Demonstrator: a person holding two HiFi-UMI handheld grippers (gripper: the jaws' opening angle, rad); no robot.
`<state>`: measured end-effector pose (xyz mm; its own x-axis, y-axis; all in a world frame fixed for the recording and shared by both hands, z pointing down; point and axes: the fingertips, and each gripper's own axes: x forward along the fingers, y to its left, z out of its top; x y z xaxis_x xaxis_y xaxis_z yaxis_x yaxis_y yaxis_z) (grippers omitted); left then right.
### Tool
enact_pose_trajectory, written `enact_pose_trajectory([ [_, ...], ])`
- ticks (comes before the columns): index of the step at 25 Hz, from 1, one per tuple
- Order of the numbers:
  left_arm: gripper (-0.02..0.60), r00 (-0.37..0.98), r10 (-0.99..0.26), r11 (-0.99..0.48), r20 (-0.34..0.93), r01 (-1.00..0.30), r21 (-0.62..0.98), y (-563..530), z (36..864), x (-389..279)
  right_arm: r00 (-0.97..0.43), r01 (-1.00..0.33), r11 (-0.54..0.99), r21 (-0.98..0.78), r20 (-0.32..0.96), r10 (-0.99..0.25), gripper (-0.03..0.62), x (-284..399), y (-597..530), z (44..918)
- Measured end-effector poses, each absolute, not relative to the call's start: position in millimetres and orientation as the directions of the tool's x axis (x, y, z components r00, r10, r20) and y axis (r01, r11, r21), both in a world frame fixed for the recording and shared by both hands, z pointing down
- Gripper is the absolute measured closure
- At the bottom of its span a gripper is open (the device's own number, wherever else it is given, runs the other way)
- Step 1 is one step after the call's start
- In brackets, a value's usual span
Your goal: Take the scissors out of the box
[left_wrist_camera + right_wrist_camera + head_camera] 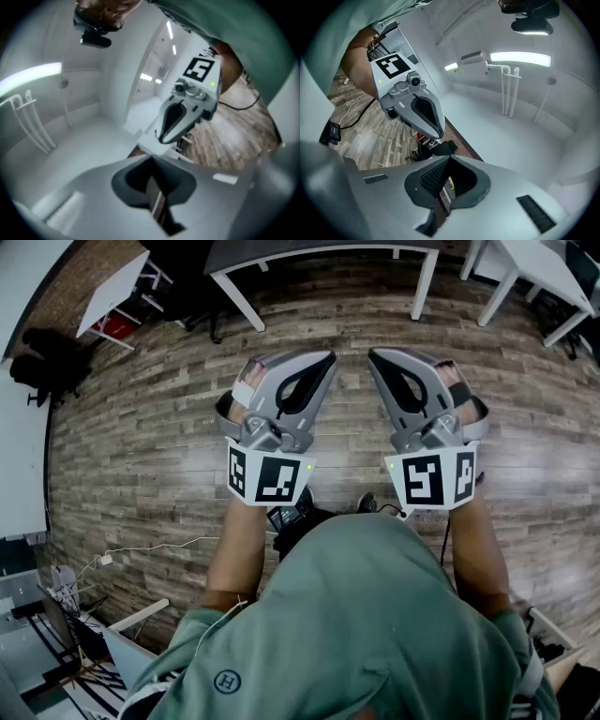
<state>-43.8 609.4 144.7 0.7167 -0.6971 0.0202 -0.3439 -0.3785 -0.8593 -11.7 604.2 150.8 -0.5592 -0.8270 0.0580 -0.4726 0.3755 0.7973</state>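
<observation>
Holding both tools level above the plank floor (pixel 141 456), side by side, tips near each other but apart. Left gripper (pixel 319 367): jaws together, nothing between them. Right gripper (pixel 380 362): jaws fully closed, also empty. Scissors and box: in no view, so their place cannot be told. Step in hand, by my reading: finding the box. Best done by turning toward wherever it stands, then opening one pair of jaws before reaching in. Count: grippers two; scissors none seen; boxes none seen

It looks like an office or lab workroom: grey-brown wood-plank floor (pixel 141 437), white-legged dark-topped table (pixel 309 251) at the far side, loose white cable (pixel 150 547) near left, long tube ceiling light (pixel 520 58).
</observation>
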Motion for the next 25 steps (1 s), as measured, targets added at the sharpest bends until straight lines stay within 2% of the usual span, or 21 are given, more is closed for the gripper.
enact_pose_trajectory([
  [25,0.581,0.708,-0.705,-0.386,0.043,-0.332,-0.861,602.8,151.1,-33.9,-0.574,-0.485,0.383,0.786,0.044,-0.818,0.586,-2.8,600.0,152.9],
])
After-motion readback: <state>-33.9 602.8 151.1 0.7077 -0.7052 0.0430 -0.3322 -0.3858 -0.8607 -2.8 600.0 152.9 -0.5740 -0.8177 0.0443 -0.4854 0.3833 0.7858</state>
